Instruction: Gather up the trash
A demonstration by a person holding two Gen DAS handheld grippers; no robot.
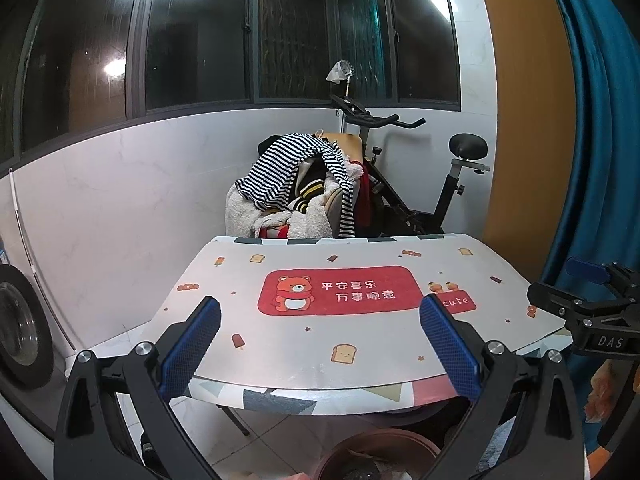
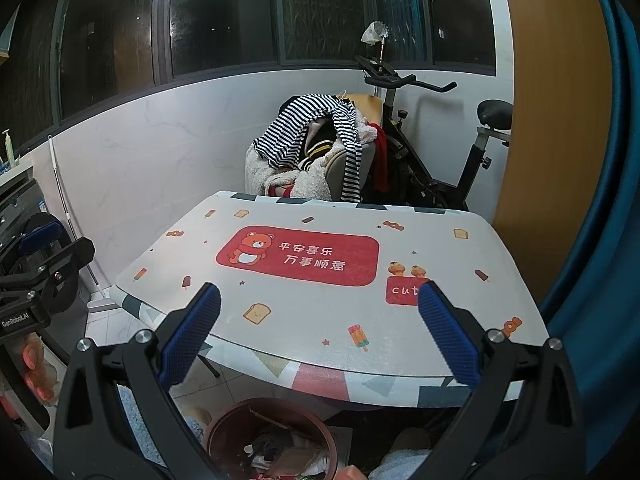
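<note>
Right wrist view: right tongs (image 2: 319, 334) gape open and empty over the near edge of the tabletop (image 2: 400, 320), which shows no loose trash, only printed pattern. Trash sits in the brown bin (image 2: 224, 424) on the floor, below and near-left of these tongs. Left tongs (image 1: 320, 342) also spread open and empty; bin rim (image 1: 384, 438) lies directly below them, so both are about equally near.
</note>
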